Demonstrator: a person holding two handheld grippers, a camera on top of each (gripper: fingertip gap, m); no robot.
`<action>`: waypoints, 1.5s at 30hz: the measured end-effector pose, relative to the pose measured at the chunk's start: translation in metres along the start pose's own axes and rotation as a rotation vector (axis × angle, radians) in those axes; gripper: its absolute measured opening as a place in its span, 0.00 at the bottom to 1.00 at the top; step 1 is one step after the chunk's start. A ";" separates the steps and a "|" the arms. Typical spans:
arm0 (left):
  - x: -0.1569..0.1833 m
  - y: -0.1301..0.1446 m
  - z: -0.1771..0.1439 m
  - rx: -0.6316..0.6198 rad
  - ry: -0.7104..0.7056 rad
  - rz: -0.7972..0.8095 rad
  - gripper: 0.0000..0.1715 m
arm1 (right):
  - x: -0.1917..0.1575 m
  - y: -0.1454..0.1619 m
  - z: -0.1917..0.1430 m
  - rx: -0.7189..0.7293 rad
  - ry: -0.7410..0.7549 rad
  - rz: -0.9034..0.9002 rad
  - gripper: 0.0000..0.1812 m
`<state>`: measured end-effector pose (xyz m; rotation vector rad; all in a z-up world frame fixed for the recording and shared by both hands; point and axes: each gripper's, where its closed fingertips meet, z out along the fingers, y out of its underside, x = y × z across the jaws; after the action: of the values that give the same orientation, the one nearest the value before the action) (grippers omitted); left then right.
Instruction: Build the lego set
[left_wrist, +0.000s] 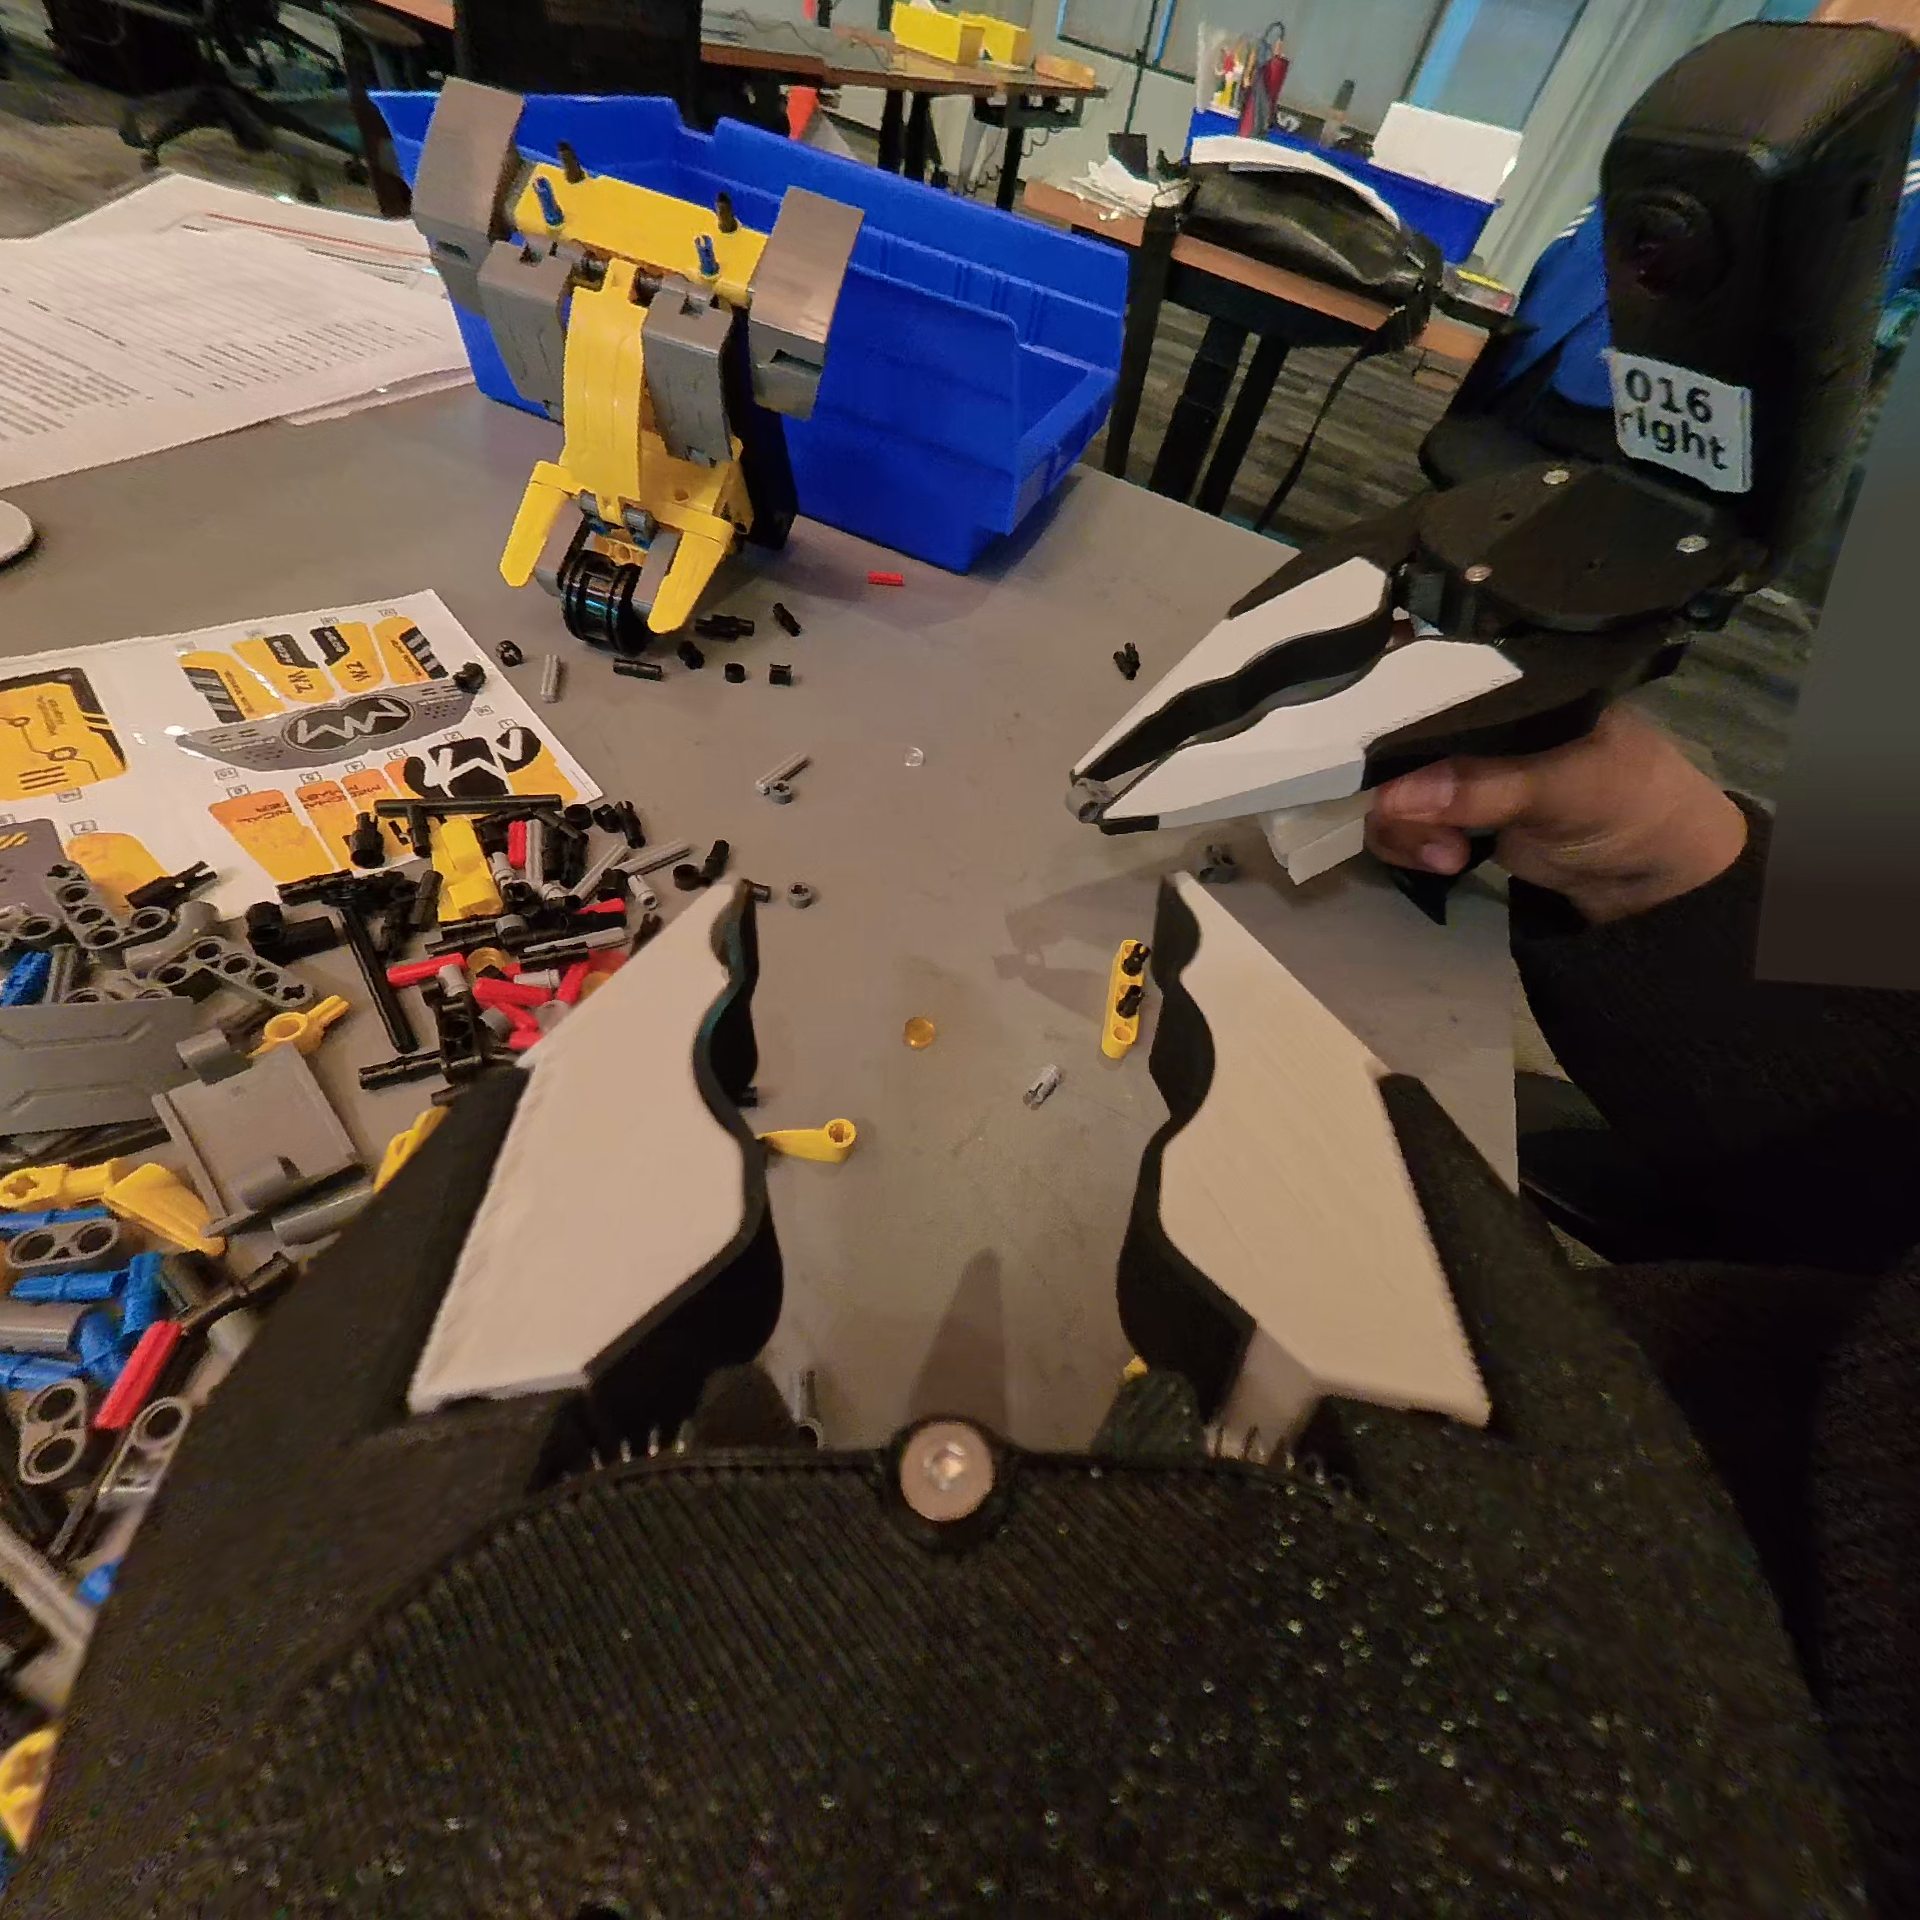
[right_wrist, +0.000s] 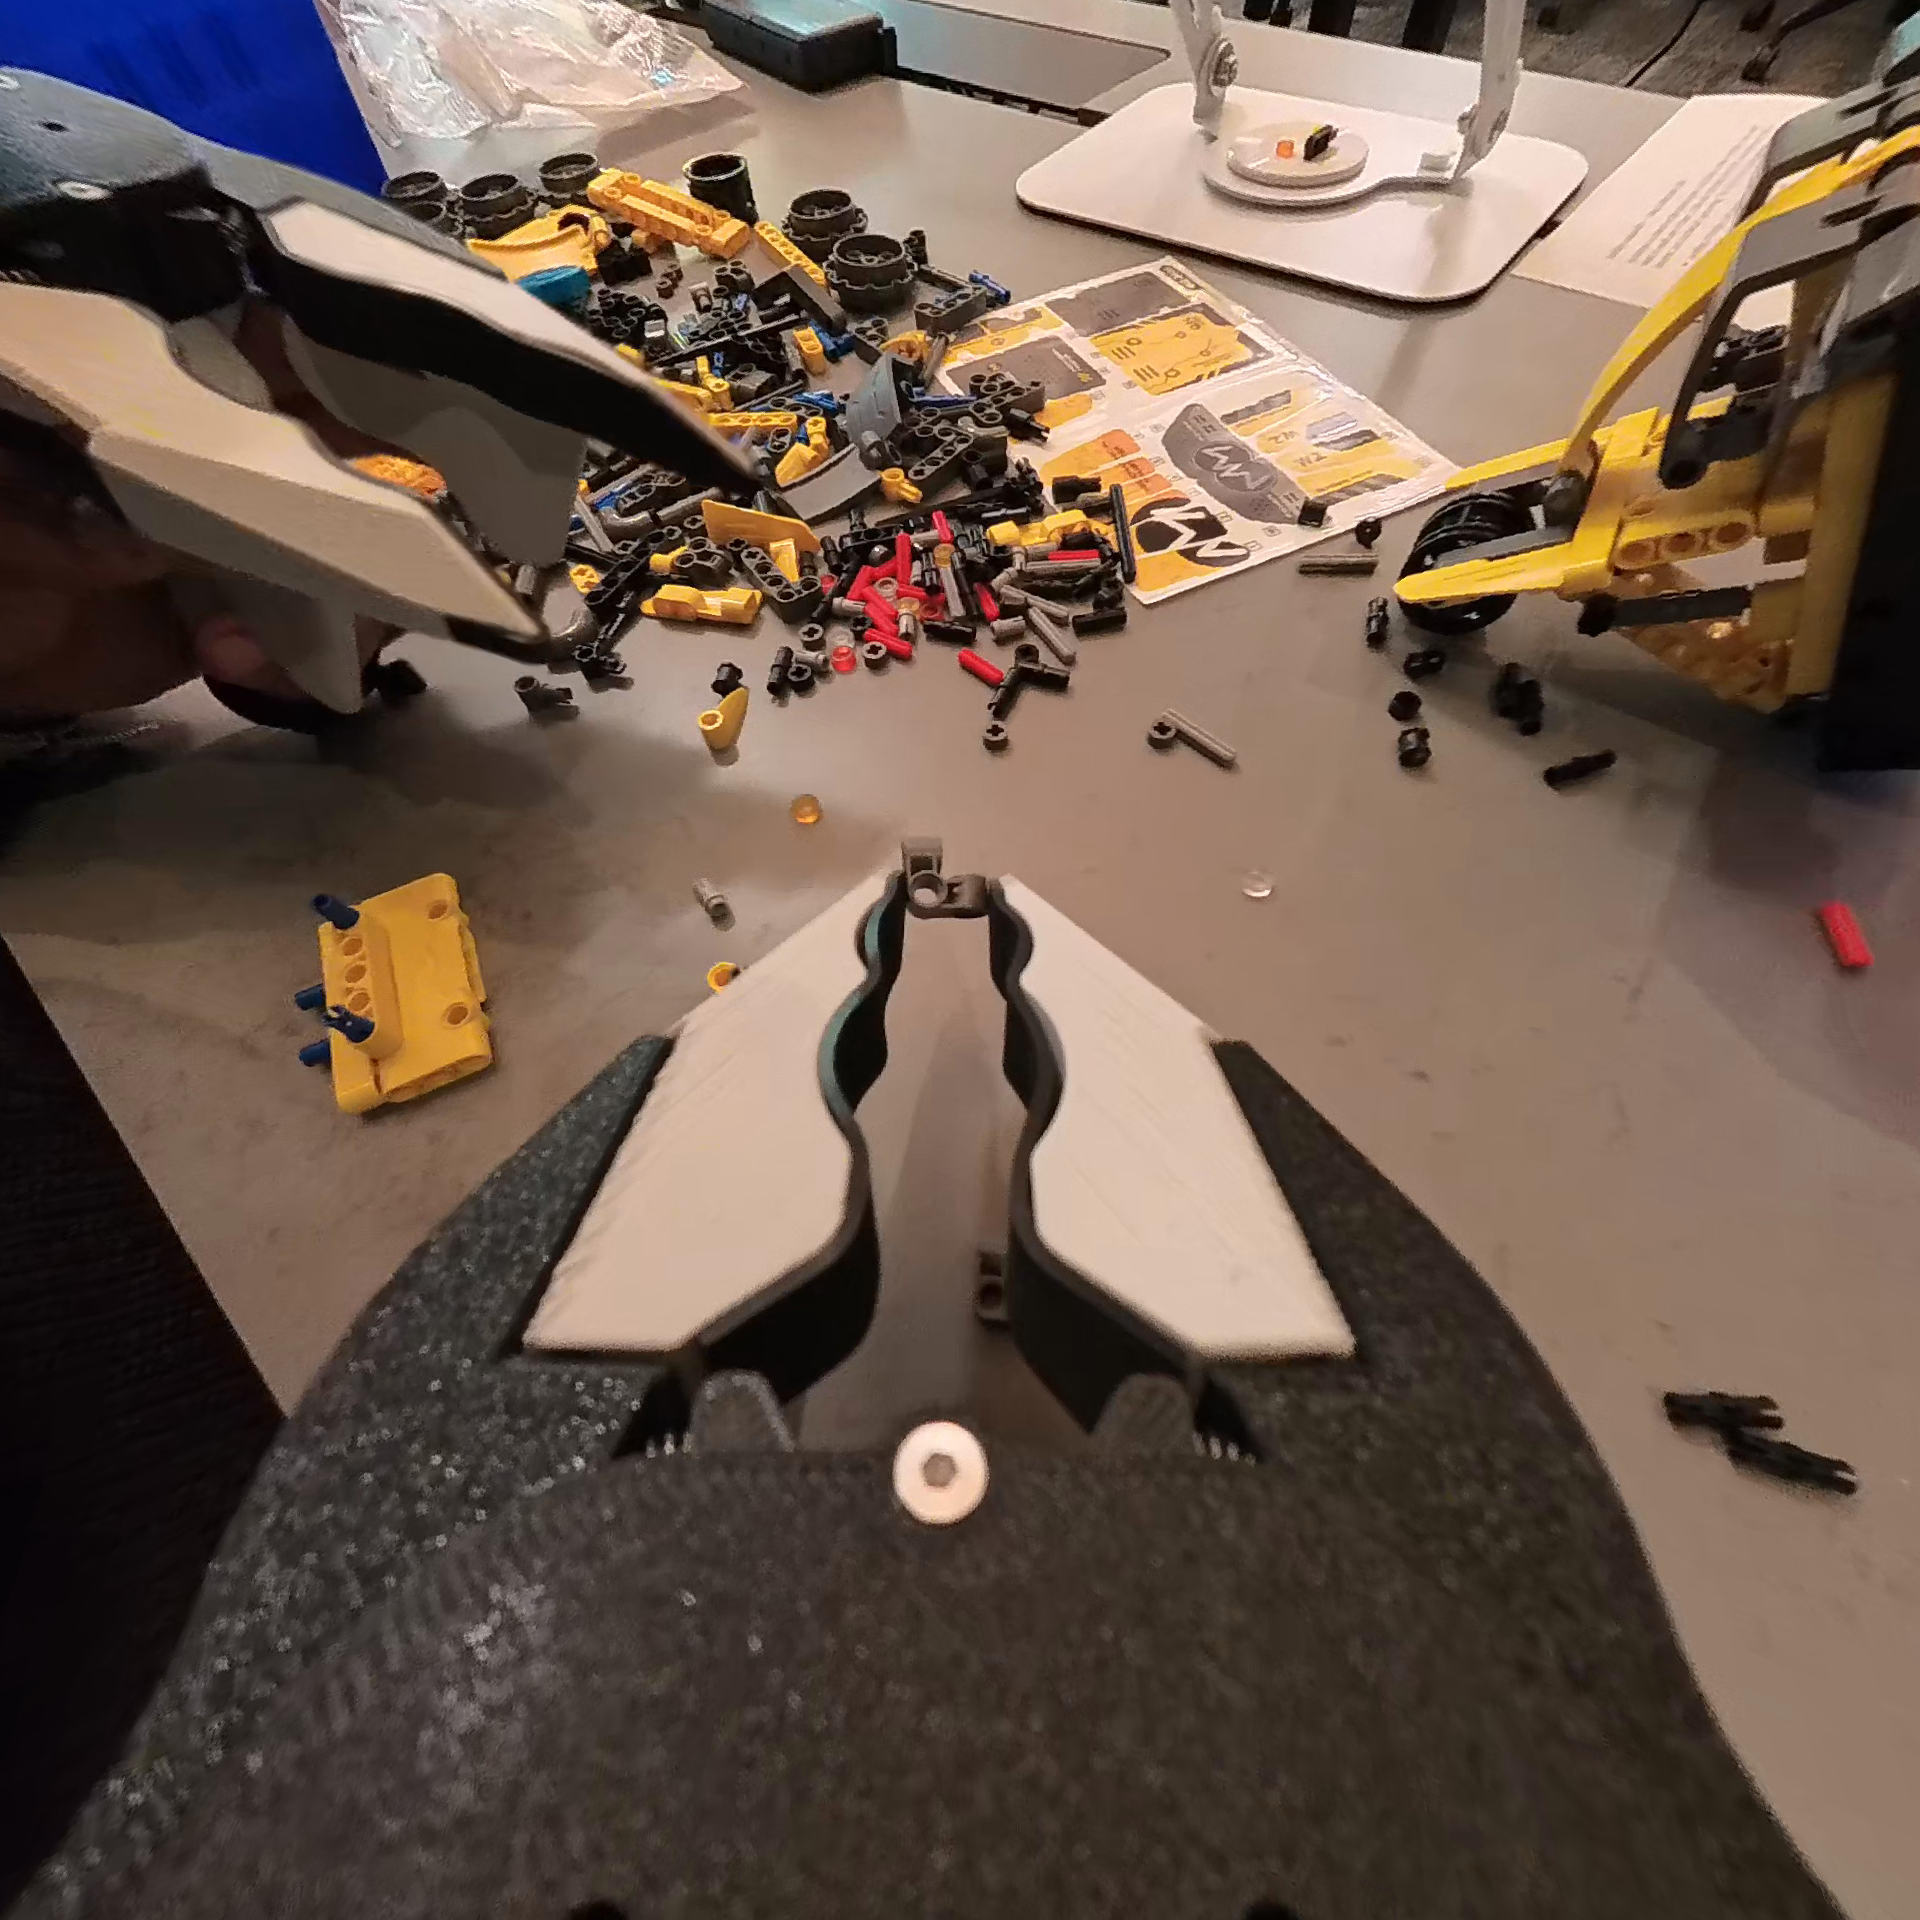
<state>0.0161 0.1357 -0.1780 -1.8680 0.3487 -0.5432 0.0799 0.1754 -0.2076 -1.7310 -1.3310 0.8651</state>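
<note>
My left gripper (left_wrist: 958, 890) is open and empty, held above the grey table (left_wrist: 935, 1226). A yellow block with dark pins (left_wrist: 1122, 997) lies just inside its right fingertip, and an orange round stud (left_wrist: 918, 1031) lies between the fingers. My right gripper (right_wrist: 940, 888) is shut on a small grey connector (right_wrist: 935, 883), just above the table. It also shows in the left wrist view (left_wrist: 1091, 805), held by a hand at the right. In the right wrist view the left gripper (right_wrist: 639, 551) hovers open over the edge of the parts pile (right_wrist: 831, 468).
A yellow and grey model (left_wrist: 634, 416) leans on a blue bin (left_wrist: 935, 343). A sticker sheet (left_wrist: 312, 727) and loose parts (left_wrist: 499, 935) cover the left. The yellow block (right_wrist: 400, 997), a red pin (right_wrist: 1844, 935), black pins (right_wrist: 1756, 1439) and a white stand base (right_wrist: 1309, 177) show in the right wrist view. One gripper's finger ends stand about 9 cm off the other's.
</note>
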 end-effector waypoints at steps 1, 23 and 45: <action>0.001 0.000 0.000 -0.001 0.011 -0.006 0.40 | -0.001 -0.001 0.000 0.005 -0.007 -0.003 0.08; 0.027 -0.014 -0.010 0.080 0.319 -0.266 0.21 | -0.057 -0.059 -0.027 0.469 -0.114 -0.244 0.08; 0.059 -0.012 -0.015 0.036 0.607 -0.448 0.09 | -0.077 -0.055 -0.013 0.474 0.176 -0.756 0.08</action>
<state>0.0576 0.0993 -0.1505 -1.7155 0.3075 -1.4217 0.0491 0.1074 -0.1487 -0.8113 -1.3680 0.5094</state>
